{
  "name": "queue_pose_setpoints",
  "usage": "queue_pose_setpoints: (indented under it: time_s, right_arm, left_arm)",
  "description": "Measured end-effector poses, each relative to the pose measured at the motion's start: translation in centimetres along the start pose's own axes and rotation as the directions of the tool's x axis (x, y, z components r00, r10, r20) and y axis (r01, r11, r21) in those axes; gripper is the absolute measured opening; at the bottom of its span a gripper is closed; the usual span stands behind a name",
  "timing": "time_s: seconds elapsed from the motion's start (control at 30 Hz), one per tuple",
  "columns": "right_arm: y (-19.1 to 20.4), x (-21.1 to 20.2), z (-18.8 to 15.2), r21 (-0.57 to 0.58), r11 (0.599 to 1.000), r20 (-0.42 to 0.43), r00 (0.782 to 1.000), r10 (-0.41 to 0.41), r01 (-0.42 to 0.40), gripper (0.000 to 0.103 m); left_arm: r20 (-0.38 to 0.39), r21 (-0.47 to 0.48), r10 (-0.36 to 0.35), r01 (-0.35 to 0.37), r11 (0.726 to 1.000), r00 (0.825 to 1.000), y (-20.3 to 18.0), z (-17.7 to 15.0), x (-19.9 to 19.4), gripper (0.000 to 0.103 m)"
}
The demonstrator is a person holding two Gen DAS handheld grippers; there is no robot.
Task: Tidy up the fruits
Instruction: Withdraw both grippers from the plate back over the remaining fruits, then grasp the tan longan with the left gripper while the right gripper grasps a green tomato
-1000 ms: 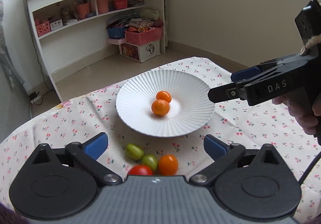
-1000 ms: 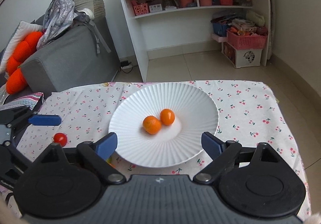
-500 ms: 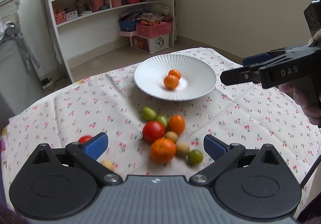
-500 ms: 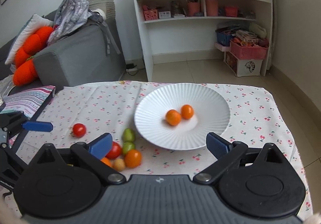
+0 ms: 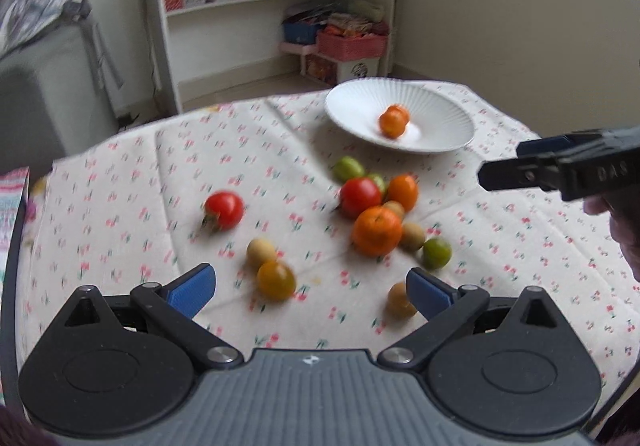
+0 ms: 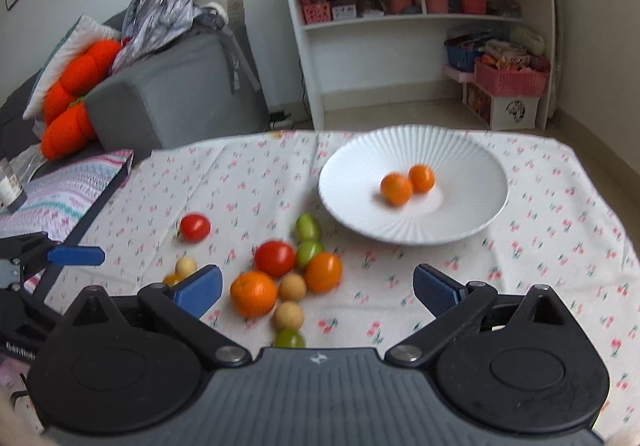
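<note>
A white ribbed plate [image 6: 460, 222] [image 5: 448, 126] holds two small oranges [image 6: 406, 184] [image 5: 393, 121] at the far right of the table. Loose fruit lies in front of it: a big orange [image 6: 253, 293] [image 5: 376, 231], a red tomato [image 6: 275, 259] [image 5: 359, 197], green, yellow and orange ones. A lone red tomato [image 6: 195, 227] [image 5: 224, 209] lies to the left. My left gripper [image 5: 310, 288] is open and empty above a yellow-orange fruit [image 5: 276, 280]. My right gripper [image 6: 316, 284] is open and empty over the cluster.
The table has a cherry-print cloth [image 6: 560, 230]. A grey sofa [image 6: 176, 90] with an orange cushion stands left. A white shelf [image 6: 416, 26] with baskets stands behind, boxes on the floor beside it. The right gripper shows in the left wrist view [image 5: 560, 170].
Both grippers have pulled back from the plate toward the near side and left. More loose fruit has come into view. Both stay open.
</note>
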State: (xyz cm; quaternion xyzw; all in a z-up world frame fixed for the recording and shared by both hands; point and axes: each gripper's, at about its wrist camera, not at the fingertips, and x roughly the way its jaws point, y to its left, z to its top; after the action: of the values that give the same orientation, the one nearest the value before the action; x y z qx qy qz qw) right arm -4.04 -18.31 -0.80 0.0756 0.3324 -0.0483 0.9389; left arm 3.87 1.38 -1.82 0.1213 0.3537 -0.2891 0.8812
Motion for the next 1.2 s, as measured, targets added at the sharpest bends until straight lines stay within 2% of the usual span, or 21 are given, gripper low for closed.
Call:
queue_pose_setpoints:
  time_s: [0.2,0.47,0.73,0.87,0.93,1.07,1.2]
  right_arm:
    - [0.8,0.9,-1.9,-0.024,1.000,-0.069,0.998,-0.011,0.010,0.101]
    - [1.5,2.8,-3.6,-0.064,0.998,-0.160,0.987,-0.010,-0.001,0.098]
    - [1.4,4.0,-4.1,-0.054,0.999,-0.195,0.981,-0.009,-0.002,0.085]
    - [2.4,4.3,-4.1,-0.147,0.989,-0.191,0.981,-0.034,0.006,0.077]
    - [2.8,4.4,-4.0,-0.182,0.983,-0.187,0.982,-0.024,-0.011,0.070]
    - [2.9,4.8,-3.8,-0.179,0.984,-0.188,0.982,-0.016,-0.018,0.063]
    - [2.9,5.1,-3.5,-0.171,0.985,-0.188,0.982,-0.012,-0.020,0.052]
  left_arm:
    - [-0.060,-0.037,-0.002,0.000,0.999,0.998,1.1,-1.4,1.0,0.095]
    - [-0.089,-0.015,0.002,-0.003,1.000,0.996,0.8,-2.6,2.4,0.095]
    - [-0.138,0.104,-0.034,0.048,0.993,0.990,-2.0,-3.5,3.5,0.095]
    - [-0.135,0.104,-0.068,0.082,0.991,0.989,-3.0,-3.3,3.6,0.094]
    - [-0.130,0.102,-0.085,0.099,0.990,0.988,-3.4,-3.2,3.8,0.093]
    - [-0.120,0.096,-0.112,0.123,0.988,0.986,-4.3,-3.0,3.9,0.085]
    - [-0.103,0.094,-0.123,0.133,0.987,0.987,-4.7,-2.7,4.2,0.075]
